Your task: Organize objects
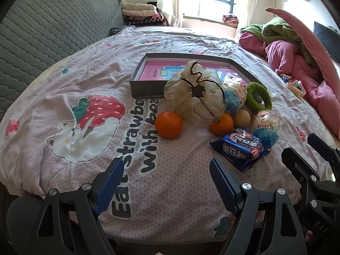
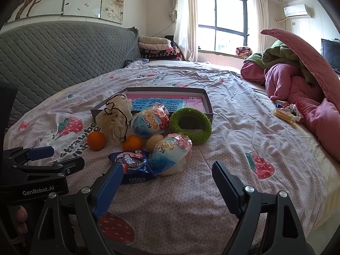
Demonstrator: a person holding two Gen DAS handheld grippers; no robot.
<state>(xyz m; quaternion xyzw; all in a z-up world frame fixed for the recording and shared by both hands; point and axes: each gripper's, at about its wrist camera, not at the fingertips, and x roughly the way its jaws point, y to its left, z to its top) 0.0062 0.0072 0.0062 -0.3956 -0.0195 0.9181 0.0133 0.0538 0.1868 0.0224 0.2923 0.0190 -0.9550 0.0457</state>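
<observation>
Left gripper [image 1: 166, 171] and right gripper [image 2: 167, 175] tilt downward over the bed [image 2: 244, 127], fingers spread, empty; two round oranges [image 1: 169, 124], two wrapped plastic eggs [image 2: 170, 154].

— We get plain daylight here, all of it from the window [image 2: 223, 24] at the far side, which burns out to white in both views.

— We see that too; the curtains [image 2: 186, 19] glow, and the bedspread [image 1: 180, 191] is evenly lit with only soft, short shadows under the things on it.

— Focus is sharp in the middle. We lose straight lines toward the edges, where the fisheye bends everything and the corners go black.
</observation>
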